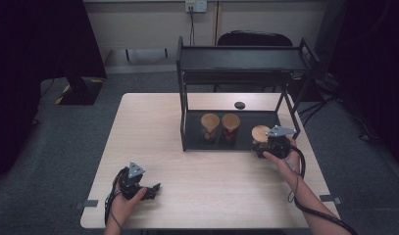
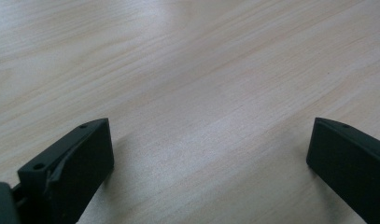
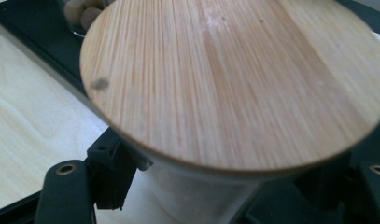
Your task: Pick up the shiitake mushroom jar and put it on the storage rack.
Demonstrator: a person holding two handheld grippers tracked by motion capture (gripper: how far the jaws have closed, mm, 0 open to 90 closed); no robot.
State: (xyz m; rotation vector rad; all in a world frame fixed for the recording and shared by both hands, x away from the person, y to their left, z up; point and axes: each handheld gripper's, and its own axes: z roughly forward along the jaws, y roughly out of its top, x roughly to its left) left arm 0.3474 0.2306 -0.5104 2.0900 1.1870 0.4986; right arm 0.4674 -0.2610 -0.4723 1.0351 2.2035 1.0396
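High view: right gripper [image 1: 263, 145] sat at the front right corner of the black two-tier shelf rack [image 1: 246, 58], clamped on a bamboo-lidded glass jar [image 1: 260, 132]. The jar was at the right end of the rack's lower tray, just at its front edge; whether it rested on the tray or was lifted, can't tell. Two more bamboo-lidded jars [image 1: 210, 125] stood side by side on the same tray, left of the held one and apart from it. A small dark round object [image 1: 239, 105] lay on the light wood surface [image 1: 153, 137] behind the tray. Left gripper [image 1: 150, 190] was low over the near-left part of the surface, in the person's left hand [image 1: 119, 205], well apart from the rack.

Left gripper view: both black jaws stood wide apart over bare wood grain, nothing between them — open, holding nothing.

Right gripper view: the jar's round bamboo lid [image 3: 234, 79] took up most of the frame, tilted toward the camera. Below it the clear glass body [image 3: 197, 196] sat between the two jaws, gripper closed on it beneath the lid. Upper left — the tray's dark edge and part of a neighbouring jar [image 3: 82, 14] with pale round pieces inside.
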